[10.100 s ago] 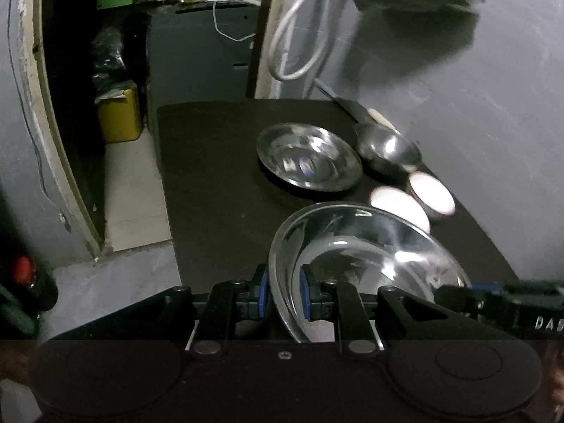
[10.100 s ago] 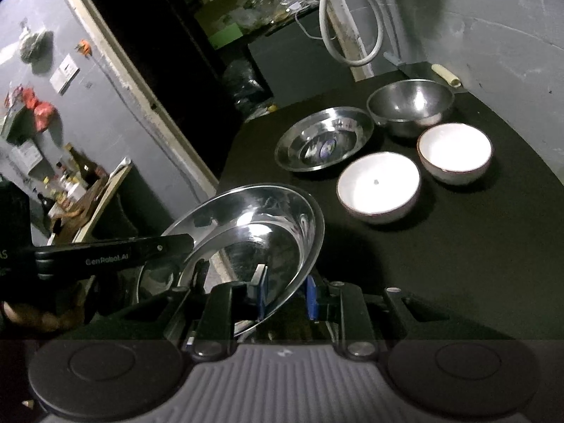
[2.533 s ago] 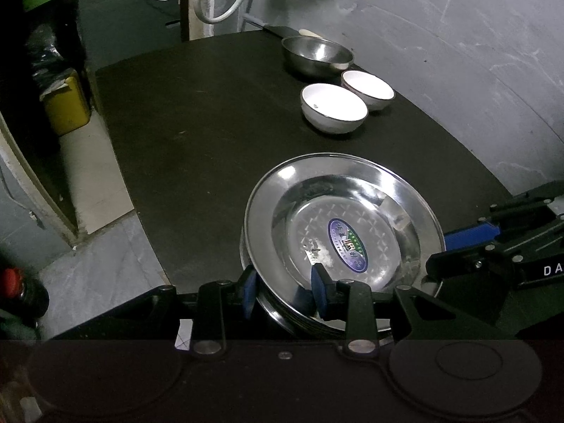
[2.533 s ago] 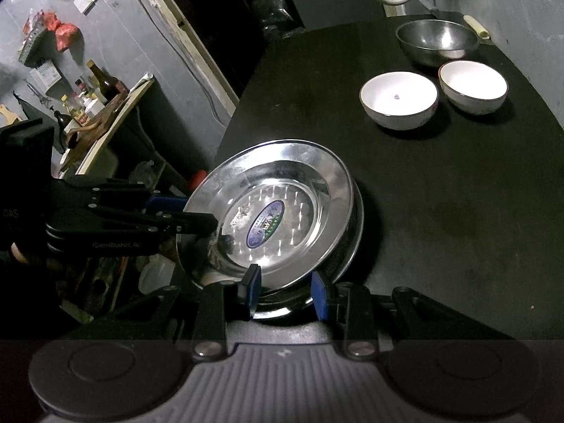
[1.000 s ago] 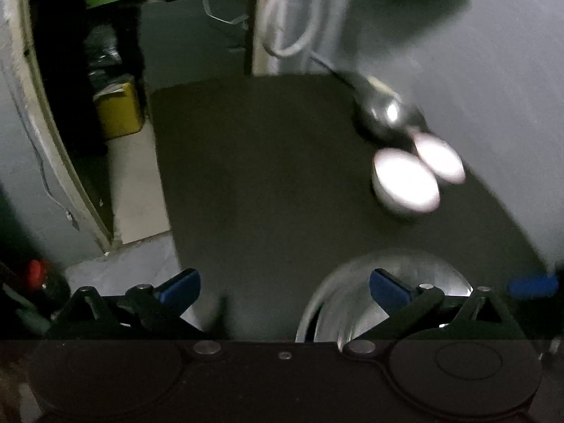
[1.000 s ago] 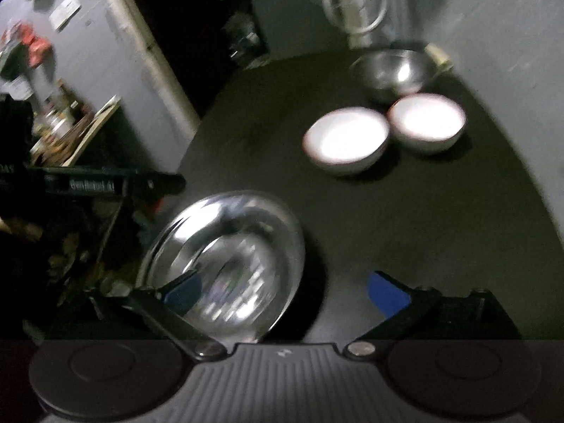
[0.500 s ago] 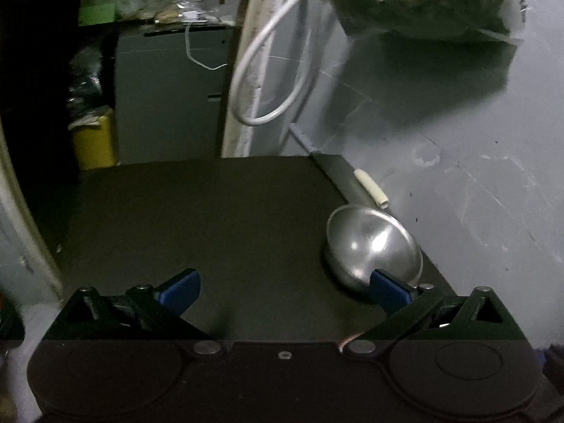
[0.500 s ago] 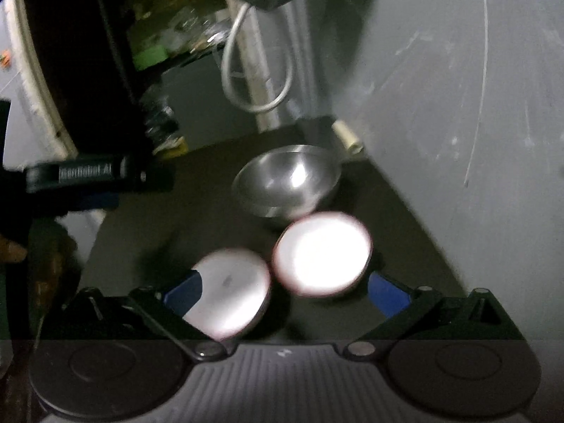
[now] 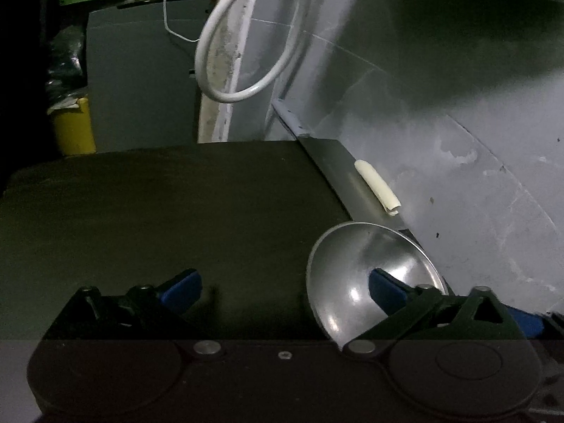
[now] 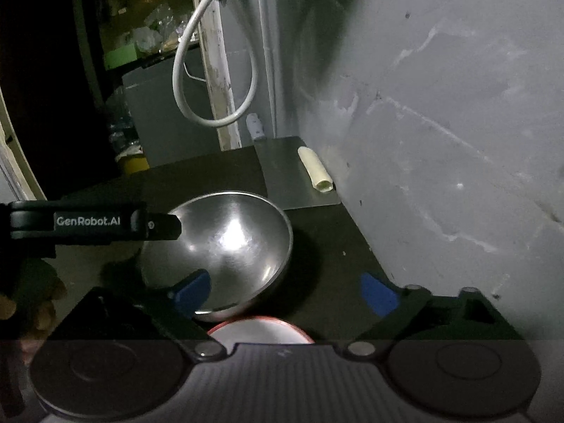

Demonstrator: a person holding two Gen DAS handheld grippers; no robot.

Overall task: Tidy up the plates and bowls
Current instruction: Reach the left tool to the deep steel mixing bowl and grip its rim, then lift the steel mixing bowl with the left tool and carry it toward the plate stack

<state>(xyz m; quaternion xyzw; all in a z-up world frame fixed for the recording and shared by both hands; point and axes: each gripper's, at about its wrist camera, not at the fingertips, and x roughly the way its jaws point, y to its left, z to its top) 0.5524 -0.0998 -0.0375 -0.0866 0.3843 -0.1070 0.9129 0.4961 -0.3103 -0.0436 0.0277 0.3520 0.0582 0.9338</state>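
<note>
Left wrist view shows one steel bowl on the black table, sitting near the table's far right corner close to the grey wall. The left gripper has its two blue-tipped fingers spread wide and holds nothing; its right finger tip overlaps the bowl's inner surface in the picture, while the left finger tip hangs over bare tabletop. Whether that right tip touches the bowl cannot be told. One pale rolled tube lies on a grey metal strip between the table and the wall, just behind the bowl. One white hose loop hangs on the wall above, and one yellow bin stands beyond the table's far left edge.

In the right wrist view the count is two bowls: the same steel bowl, upright with its shiny inside showing, and the rim of one white bowl with a reddish edge, just in front of it and mostly hidden by the gripper body. The right gripper is likewise splayed apart and empty, its left finger tip in front of the steel bowl's near wall and its right finger tip over dark tabletop. The left gripper's black body, marked GenRobot.AI, reaches in level from the left with its end at the steel bowl's left rim.
</note>
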